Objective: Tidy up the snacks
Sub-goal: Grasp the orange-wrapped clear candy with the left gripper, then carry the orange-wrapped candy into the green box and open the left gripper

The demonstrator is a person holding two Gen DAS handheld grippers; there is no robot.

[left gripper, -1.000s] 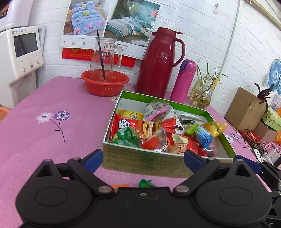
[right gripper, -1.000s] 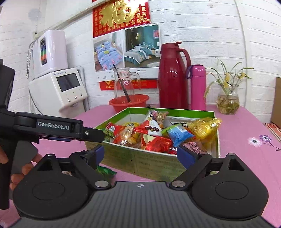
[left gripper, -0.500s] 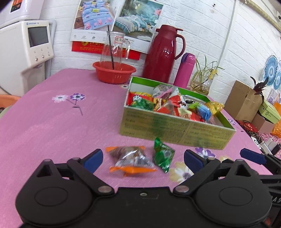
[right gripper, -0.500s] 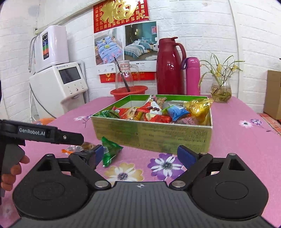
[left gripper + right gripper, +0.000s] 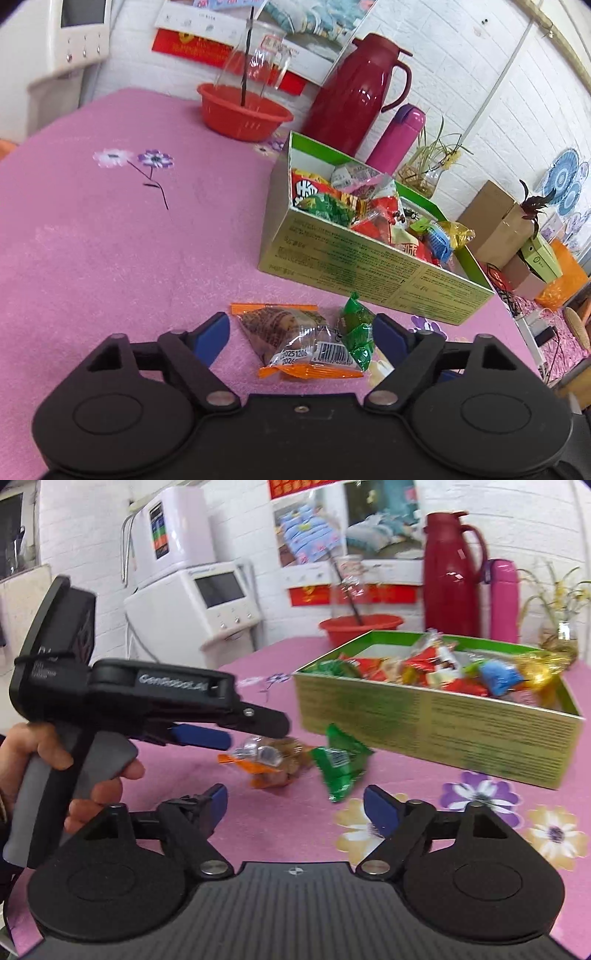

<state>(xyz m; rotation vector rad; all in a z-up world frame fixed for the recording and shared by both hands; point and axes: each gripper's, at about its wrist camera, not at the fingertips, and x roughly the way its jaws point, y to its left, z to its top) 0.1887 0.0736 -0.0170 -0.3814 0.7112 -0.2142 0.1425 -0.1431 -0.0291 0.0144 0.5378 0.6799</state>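
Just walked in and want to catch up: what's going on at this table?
A person is tidying snacks with a gripper in each hand. The green box is already full of packets. Two lie loose in front of it: an orange-edged packet and a green packet. The left gripper, jaws just closing, brackets both; the right gripper hovers open nearby.

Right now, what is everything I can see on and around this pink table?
tablecloth: one, pink with flowers, over the table
snack box: one, green, on the table, full of wrapped snacks
clear snack packet: one, orange-edged, loose in front of the box
green snack packet: one, beside the clear packet
basin: one, red, at the back, with a glass jug in it
thermos jug: one, dark red, behind the box
flask: one, pink, beside the thermos
plant vase: one, glass, by the wall
white machine: one, left of the table
cardboard boxes: several, brown, far right
left gripper: black, blue pads, jaws just closing around both loose packets
right gripper: black, open
hand: one, holding the left gripper
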